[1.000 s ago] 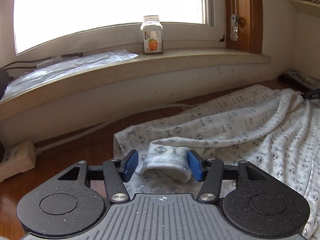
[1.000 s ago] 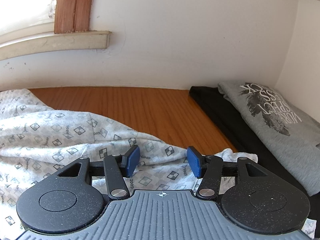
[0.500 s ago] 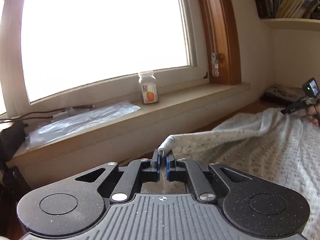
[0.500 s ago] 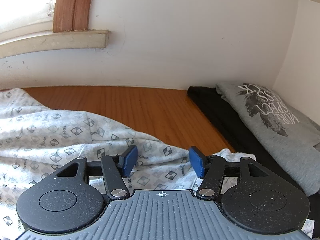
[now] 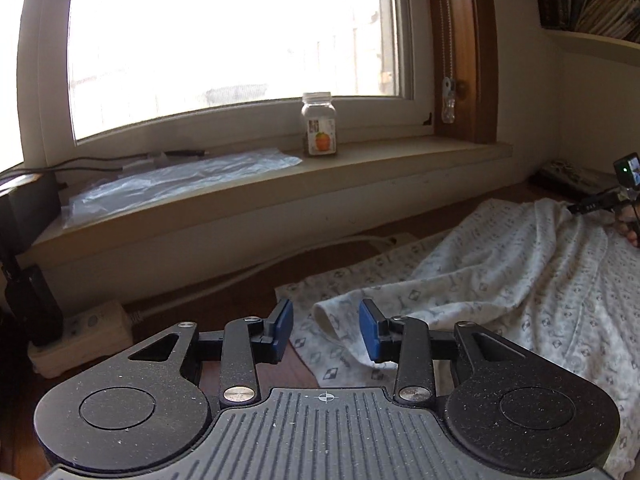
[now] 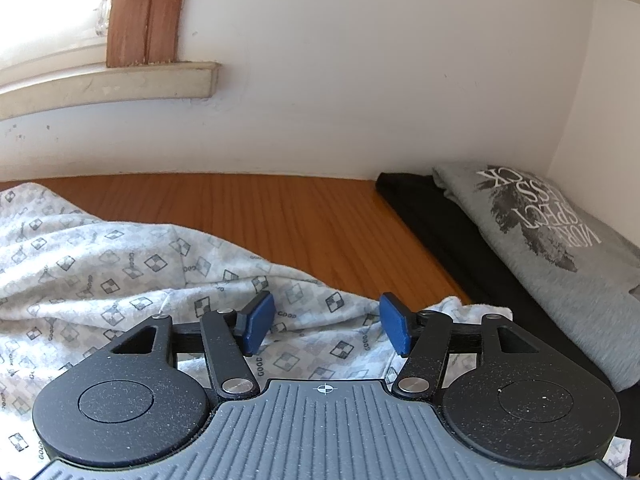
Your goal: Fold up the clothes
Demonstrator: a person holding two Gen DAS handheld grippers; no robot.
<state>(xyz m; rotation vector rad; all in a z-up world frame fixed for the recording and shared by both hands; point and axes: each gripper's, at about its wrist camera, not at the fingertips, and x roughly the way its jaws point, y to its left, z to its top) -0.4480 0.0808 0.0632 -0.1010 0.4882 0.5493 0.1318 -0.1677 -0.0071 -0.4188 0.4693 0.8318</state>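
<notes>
A white garment with a small diamond print (image 5: 500, 272) lies rumpled across the wooden table (image 6: 300, 208). Its sleeve cuff (image 5: 340, 314) rests on the cloth just beyond my left gripper (image 5: 326, 322). The left jaws are opening, and the blue pads stand apart on either side of the cuff without pressing it. My right gripper (image 6: 326, 320) hovers open over the garment's other end (image 6: 100, 264), with only cloth below its pads. In the left wrist view, the right gripper's body (image 5: 622, 188) and a hand show at the far right edge.
A grey printed T-shirt (image 6: 560, 248) lies folded on a black garment (image 6: 460, 232) at the right wall. On the windowsill stand a jar (image 5: 319, 124) and a plastic sheet (image 5: 180, 180). A power strip (image 5: 80, 336) and its cable lie along the wall at left.
My left gripper shut on the sleeve cuff and lifted it, then opened; the cuff now lies back on the cloth. The right gripper kept still, its jaws a little wider.
</notes>
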